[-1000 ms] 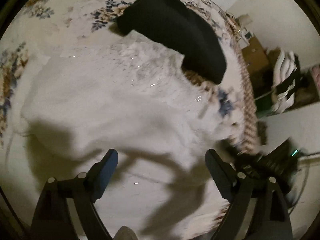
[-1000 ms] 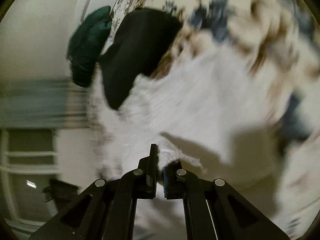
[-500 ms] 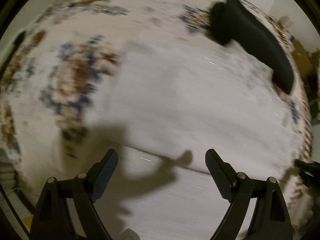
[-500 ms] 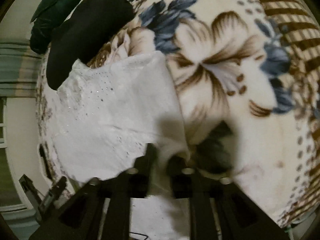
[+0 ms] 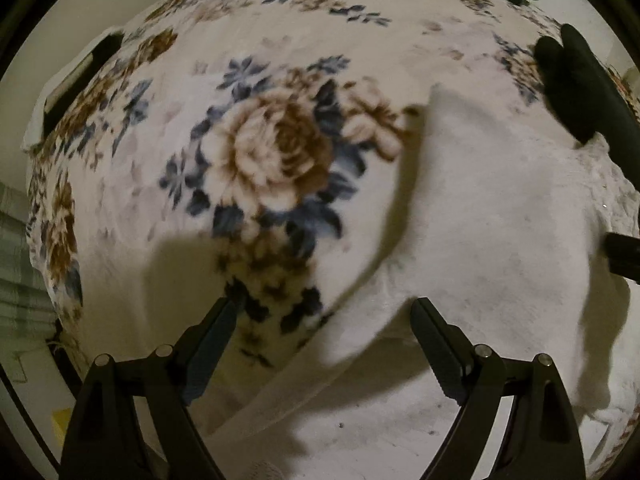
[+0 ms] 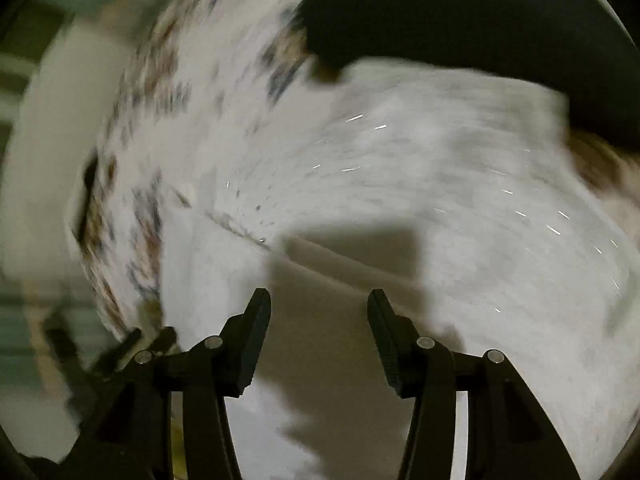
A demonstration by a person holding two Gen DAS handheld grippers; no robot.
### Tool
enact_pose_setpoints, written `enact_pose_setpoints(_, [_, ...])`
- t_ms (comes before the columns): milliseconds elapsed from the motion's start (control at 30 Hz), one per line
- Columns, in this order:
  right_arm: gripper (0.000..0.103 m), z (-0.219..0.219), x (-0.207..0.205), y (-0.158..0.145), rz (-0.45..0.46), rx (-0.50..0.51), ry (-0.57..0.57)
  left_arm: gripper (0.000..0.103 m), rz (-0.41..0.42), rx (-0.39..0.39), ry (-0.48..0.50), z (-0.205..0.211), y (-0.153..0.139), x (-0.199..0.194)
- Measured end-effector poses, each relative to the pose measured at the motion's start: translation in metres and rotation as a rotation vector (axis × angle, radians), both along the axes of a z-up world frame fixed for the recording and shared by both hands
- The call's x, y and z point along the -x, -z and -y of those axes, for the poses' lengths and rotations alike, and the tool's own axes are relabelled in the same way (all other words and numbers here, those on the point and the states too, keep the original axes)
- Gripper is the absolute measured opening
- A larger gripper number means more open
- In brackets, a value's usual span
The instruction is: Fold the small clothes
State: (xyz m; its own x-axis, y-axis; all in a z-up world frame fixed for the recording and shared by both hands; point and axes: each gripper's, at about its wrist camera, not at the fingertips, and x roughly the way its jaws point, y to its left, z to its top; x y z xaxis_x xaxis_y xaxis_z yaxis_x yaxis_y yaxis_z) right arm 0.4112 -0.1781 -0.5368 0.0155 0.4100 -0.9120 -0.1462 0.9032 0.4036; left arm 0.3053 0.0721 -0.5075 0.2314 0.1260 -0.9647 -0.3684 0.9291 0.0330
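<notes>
Looking down both grippers, I see the white garment (image 5: 500,208) spread on the floral blanket (image 5: 256,152), its near hem running between my wide, empty left gripper (image 5: 324,320), the nearer one, and my right gripper (image 6: 319,312), jaws just opened, holding nothing.

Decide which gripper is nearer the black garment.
Right. The right gripper, jaws just opening and empty, hovers over the white garment close beside the black garment; the left gripper hovers at the white garment's opposite edge, farther away.
</notes>
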Motion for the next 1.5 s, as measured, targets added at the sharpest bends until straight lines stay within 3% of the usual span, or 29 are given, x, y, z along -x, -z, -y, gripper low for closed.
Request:
enact_pose_setpoints(33, [0.050, -0.011, -0.003, 0.006, -0.010, 0.022, -0.032, 0.089, 0.002, 0.005, -0.009, -0.003, 0.002, 0.001])
enact_pose_setpoints(100, [0.005, -0.020, -0.001, 0.005, 0.017, 0.063, -0.065, 0.089, 0.004, 0.018, -0.025, -0.008, 0.006, 0.001])
enact_pose_setpoints(133, [0.004, -0.018, 0.001, -0.001, 0.031, 0.082, -0.053, 0.089, 0.007, 0.028, -0.032, -0.011, 0.008, 0.002])
enact_pose_setpoints(333, [0.003, 0.012, 0.012, -0.040, 0.093, 0.141, 0.048, 0.091, 0.017, 0.069, -0.032, -0.018, 0.014, 0.001])
enact_pose_setpoints(467, [0.000, 0.036, 0.011, -0.029, 0.070, 0.268, 0.092, 0.091, 0.013, 0.099, -0.051, -0.026, 0.015, 0.002])
enact_pose_setpoints(533, [0.001, 0.054, 0.007, -0.022, 0.014, 0.208, 0.130, 0.091, 0.017, 0.109, -0.061, -0.031, 0.010, 0.004])
enact_pose_setpoints(600, [0.001, 0.051, 0.002, -0.024, 0.007, 0.043, 0.135, 0.091, 0.034, 0.110, -0.068, -0.038, 0.002, 0.009])
enact_pose_setpoints(633, [0.011, 0.049, -0.001, -0.028, 0.009, -0.007, 0.129, 0.091, 0.046, 0.102, -0.072, -0.041, -0.004, 0.013])
enact_pose_setpoints(667, [0.039, 0.043, -0.006, -0.030, 0.018, -0.019, 0.105, 0.091, 0.058, 0.089, -0.073, -0.043, -0.010, 0.018])
enact_pose_setpoints(733, [0.067, 0.028, -0.014, -0.026, 0.021, -0.018, 0.045, 0.091, 0.057, 0.065, -0.067, -0.043, -0.014, 0.025])
enact_pose_setpoints(833, [0.066, 0.005, -0.019, -0.005, -0.034, 0.010, -0.068, 0.091, 0.031, 0.049, -0.052, -0.035, -0.010, 0.032])
enact_pose_setpoints(900, [0.031, -0.008, -0.011, 0.002, -0.018, 0.071, -0.159, 0.091, 0.009, 0.046, -0.047, -0.027, -0.004, 0.032])
enact_pose_setpoints(933, [0.005, -0.011, -0.006, 0.002, -0.004, 0.115, -0.188, 0.091, 0.006, 0.044, -0.044, -0.025, -0.001, 0.031])
enact_pose_setpoints(1067, [0.004, 0.008, 0.004, -0.020, 0.070, 0.122, -0.072, 0.091, 0.009, 0.019, -0.047, -0.023, 0.010, 0.024])
enact_pose_setpoints(1167, [0.004, 0.030, 0.005, -0.024, 0.051, 0.131, 0.015, 0.091, 0.002, 0.019, -0.058, -0.026, 0.018, 0.017])
enact_pose_setpoints(1367, [0.004, 0.028, 0.006, 0.002, 0.033, 0.244, -0.031, 0.091, 0.000, 0.031, -0.050, -0.026, 0.011, 0.016])
enact_pose_setpoints(1500, [0.004, 0.032, -0.003, 0.013, 0.009, 0.244, -0.004, 0.091, 0.006, 0.048, -0.017, -0.026, -0.005, 0.018])
